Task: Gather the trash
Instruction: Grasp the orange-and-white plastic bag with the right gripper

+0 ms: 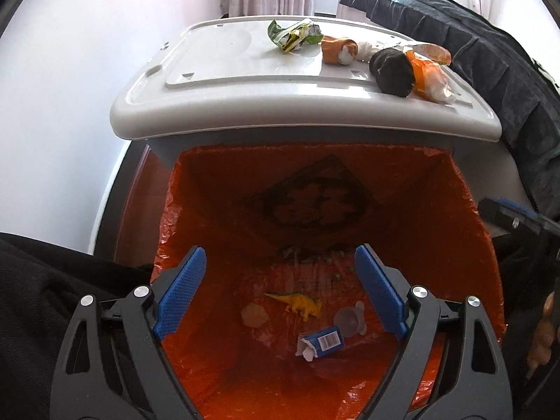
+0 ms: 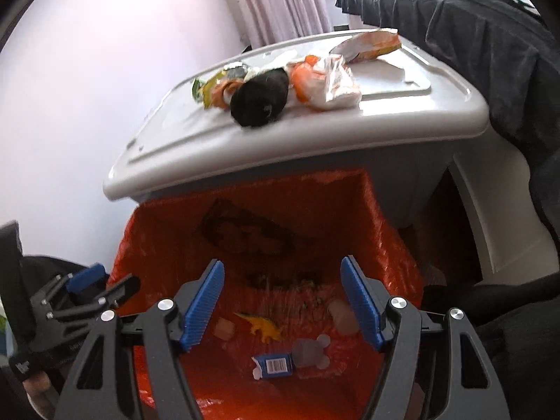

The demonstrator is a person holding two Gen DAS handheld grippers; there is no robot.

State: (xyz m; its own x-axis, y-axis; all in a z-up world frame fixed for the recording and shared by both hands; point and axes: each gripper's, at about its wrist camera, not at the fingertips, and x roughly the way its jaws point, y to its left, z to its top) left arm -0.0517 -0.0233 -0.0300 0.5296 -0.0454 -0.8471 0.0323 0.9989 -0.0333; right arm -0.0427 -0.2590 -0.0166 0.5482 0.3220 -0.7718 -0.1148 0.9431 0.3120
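Note:
A bin lined with an orange bag (image 1: 217,217) (image 2: 378,217) stands below me. At its bottom lie a yellow toy dinosaur (image 1: 302,304) (image 2: 264,327), a blue carton (image 1: 322,343) (image 2: 274,364) and clear plastic pieces (image 1: 350,318) (image 2: 309,351). My left gripper (image 1: 281,290) is open and empty over the bin mouth. My right gripper (image 2: 281,306) is open and empty over the same mouth. Behind the bin, a white lid (image 1: 224,80) (image 2: 402,105) carries trash: a green wrapper (image 1: 292,35), a black lump (image 1: 393,68) (image 2: 259,99), orange-and-white wrappers (image 1: 430,77) (image 2: 325,80).
A dark cloth (image 1: 490,56) (image 2: 472,42) drapes over furniture at the right. A pale wall and curtain (image 2: 280,0) stand behind the lid. The left gripper's body shows at the lower left of the right wrist view (image 2: 70,301).

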